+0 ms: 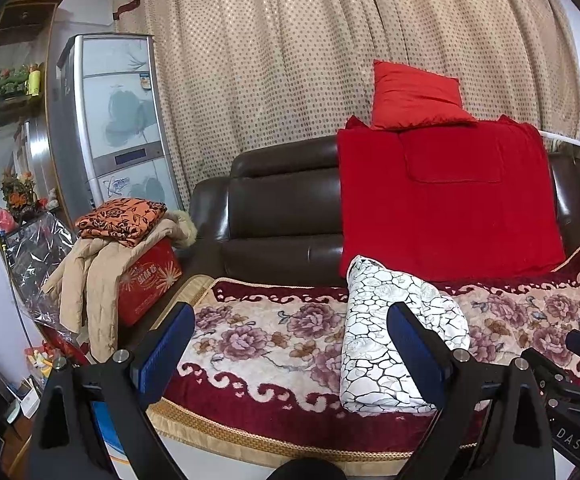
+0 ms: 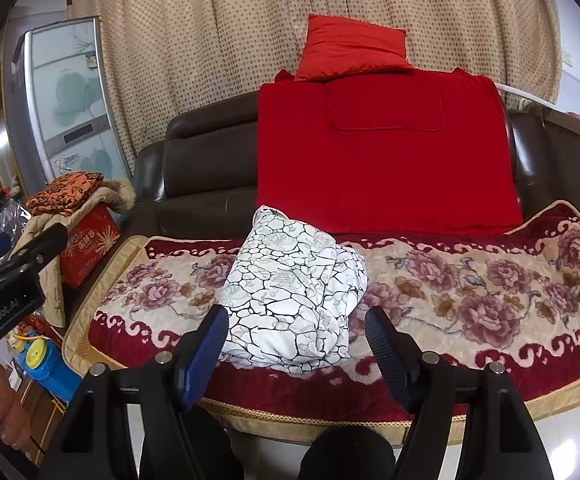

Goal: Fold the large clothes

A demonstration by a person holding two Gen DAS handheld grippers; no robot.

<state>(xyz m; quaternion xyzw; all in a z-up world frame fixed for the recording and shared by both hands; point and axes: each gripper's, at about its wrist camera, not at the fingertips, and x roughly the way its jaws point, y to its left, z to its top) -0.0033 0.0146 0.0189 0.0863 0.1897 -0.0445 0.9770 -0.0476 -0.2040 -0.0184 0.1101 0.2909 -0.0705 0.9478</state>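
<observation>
A white garment with a black crackle print [image 1: 394, 336] lies folded in a compact bundle on the floral sofa cover [image 1: 265, 340]. It also shows in the right wrist view [image 2: 290, 300] at the middle of the cover [image 2: 470, 300]. My left gripper [image 1: 290, 344] is open and empty, held in front of the sofa's edge, with the bundle by its right finger. My right gripper [image 2: 296, 344] is open and empty, its fingers on either side of the bundle's near end, not touching it.
A red blanket [image 2: 382, 160] hangs over the brown sofa back [image 2: 209, 160], with a red cushion [image 2: 354, 52] on top. At the left, a beige coat [image 1: 89, 276] and an orange cloth [image 1: 121, 220] lie on a red box [image 1: 149, 280]. A fridge [image 1: 117, 116] stands behind.
</observation>
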